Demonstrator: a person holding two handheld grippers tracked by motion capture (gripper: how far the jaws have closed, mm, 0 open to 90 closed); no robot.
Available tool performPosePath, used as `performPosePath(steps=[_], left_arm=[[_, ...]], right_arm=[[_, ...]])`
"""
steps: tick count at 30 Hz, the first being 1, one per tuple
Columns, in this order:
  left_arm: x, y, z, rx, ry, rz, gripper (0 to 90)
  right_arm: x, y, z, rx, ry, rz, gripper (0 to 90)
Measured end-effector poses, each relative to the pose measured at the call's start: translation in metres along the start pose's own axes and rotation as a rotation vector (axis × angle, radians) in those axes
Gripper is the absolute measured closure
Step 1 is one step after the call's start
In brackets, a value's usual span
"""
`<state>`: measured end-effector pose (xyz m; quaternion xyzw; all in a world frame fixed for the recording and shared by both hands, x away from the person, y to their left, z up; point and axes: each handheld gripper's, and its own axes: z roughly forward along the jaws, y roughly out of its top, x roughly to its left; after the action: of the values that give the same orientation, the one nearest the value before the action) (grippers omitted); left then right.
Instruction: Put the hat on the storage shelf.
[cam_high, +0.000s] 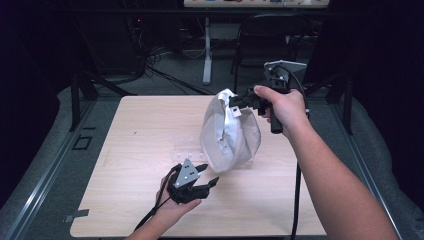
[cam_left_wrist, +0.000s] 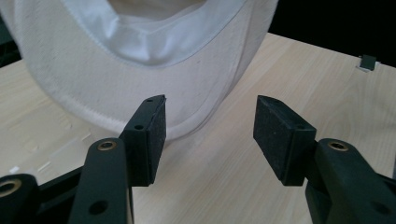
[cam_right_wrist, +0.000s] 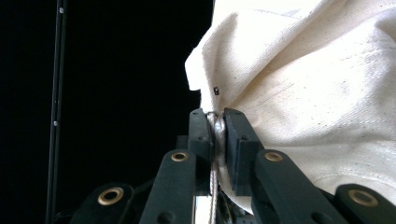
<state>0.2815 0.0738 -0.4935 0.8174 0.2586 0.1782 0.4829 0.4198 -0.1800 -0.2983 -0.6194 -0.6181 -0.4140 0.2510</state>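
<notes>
Overhead, a white cloth cap (cam_high: 230, 131) is held up near the table's (cam_high: 140, 150) far right edge by the right gripper (cam_high: 239, 101), clamped on its metal buckle. The left gripper (cam_high: 207, 173) is seen wide open, empty, beside the cap (cam_left_wrist: 140, 60). No writing is legible.

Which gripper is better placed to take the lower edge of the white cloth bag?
Left. The left gripper is open beside the white cloth bag's bottom; the right gripper already clamps its top.

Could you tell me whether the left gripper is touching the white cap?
Apart: the left gripper view shows the left gripper open, with bare table between its pads and the cap.
</notes>
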Motion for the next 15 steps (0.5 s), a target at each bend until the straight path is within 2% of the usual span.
performPosePath(steps=[3, 6, 9, 15], left_arm=[[-0.005, 0.007, 0.011, 0.014, 0.023, 0.029, 43.7], [-0.007, 0.008, 0.026, 0.077, 0.084, 0.067, 43.2], [-0.005, 0.004, 0.034, 0.115, 0.123, 0.056, 48.2], [0.0, 0.002, 0.036, 0.137, 0.178, 0.049, 64.8]], right_arm=[[0.0, 0.001, 0.002, -0.002, 0.002, 0.002, 82.2], [0.0, 0.002, 0.003, -0.003, 0.01, 0.002, 82.2], [0.002, 0.003, 0.003, -0.007, 0.012, 0.004, 82.2], [0.005, 0.002, 0.002, -0.002, 0.011, -0.01, 82.2]])
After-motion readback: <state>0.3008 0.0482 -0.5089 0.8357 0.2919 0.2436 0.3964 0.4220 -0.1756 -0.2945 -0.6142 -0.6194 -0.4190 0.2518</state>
